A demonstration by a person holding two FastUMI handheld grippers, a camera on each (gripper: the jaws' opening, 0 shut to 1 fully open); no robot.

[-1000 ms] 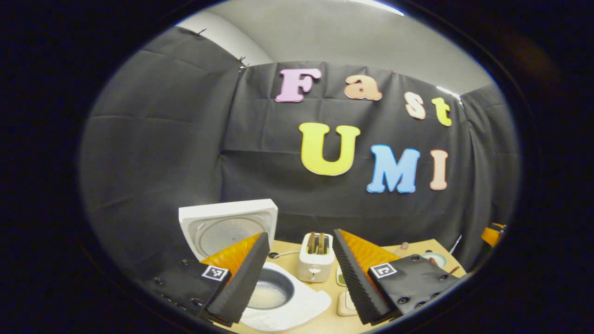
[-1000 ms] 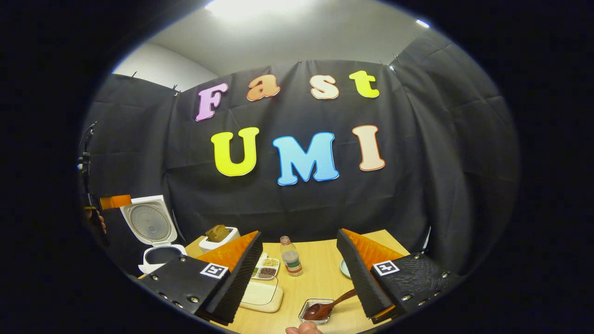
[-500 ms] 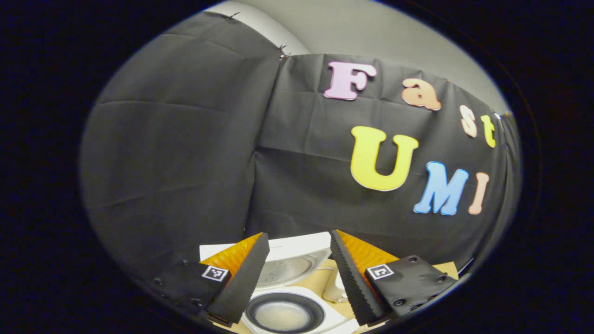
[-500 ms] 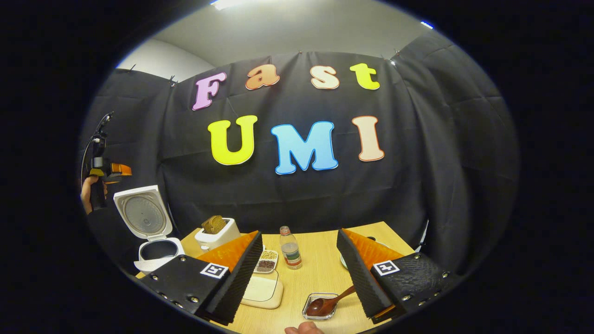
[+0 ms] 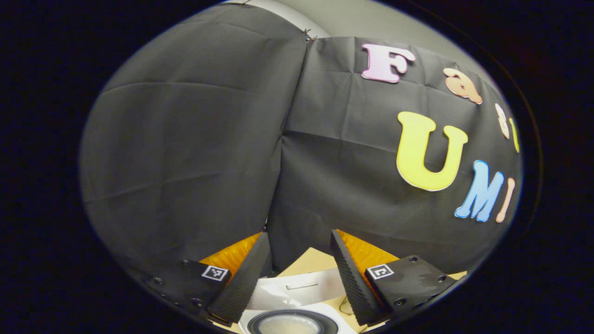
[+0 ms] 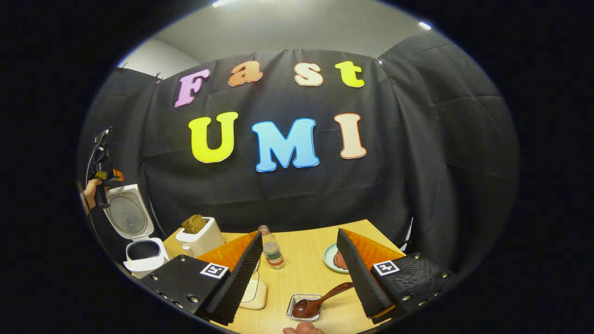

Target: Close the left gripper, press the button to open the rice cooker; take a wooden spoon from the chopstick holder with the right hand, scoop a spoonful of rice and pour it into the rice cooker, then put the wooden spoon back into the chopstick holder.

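Below the open, empty right tool (image 6: 297,273), the wooden spoon (image 6: 315,304) rests in a dish (image 6: 304,307).

White rice cooker (image 6: 139,241) lid up; wooden spoon (image 6: 315,304) in glass dish (image 6: 304,308).

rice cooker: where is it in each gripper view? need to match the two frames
Left gripper view: the rice cooker sits at the bottom centre, between the fingers, lid open, pot rim cut off at the bottom edge.
Right gripper view: rice cooker at the far left on the table, lid raised, beside the toaster.
Shared landmark: the cooker's raised white lid.
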